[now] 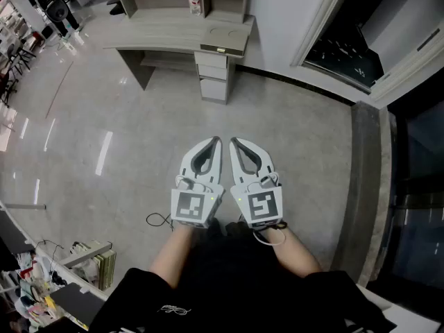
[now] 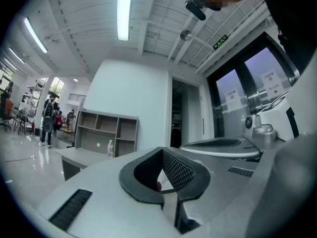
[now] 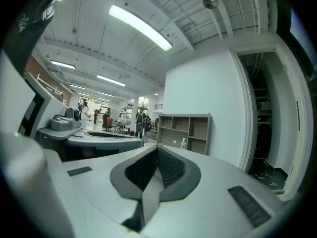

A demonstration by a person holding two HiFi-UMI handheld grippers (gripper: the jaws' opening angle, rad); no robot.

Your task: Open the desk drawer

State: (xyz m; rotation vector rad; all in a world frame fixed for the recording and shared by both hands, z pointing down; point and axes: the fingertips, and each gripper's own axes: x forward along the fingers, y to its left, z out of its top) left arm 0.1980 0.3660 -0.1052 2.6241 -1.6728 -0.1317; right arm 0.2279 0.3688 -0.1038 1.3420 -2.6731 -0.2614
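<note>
Both claws are together and empty. The left gripper [image 1: 214, 146] and right gripper [image 1: 236, 146] are level, side by side. The drawers [image 1: 212, 71] stand well apart at 12 o'clock, under the desk [image 1: 166, 32]. Best approach first, then part one claw at the top drawer's front.

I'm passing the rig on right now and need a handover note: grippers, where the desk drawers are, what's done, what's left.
Left gripper: jaws shut, empty, held level.
Right gripper: the same, right beside it.
The desk stands well ahead across the floor. Its drawer stack is under the desk's right end in the head view, and all drawers look closed. A bottle stands on the desk.
Done: nothing yet.
Left: walk up, open the jaws, grip a drawer front and pull it out.
</note>
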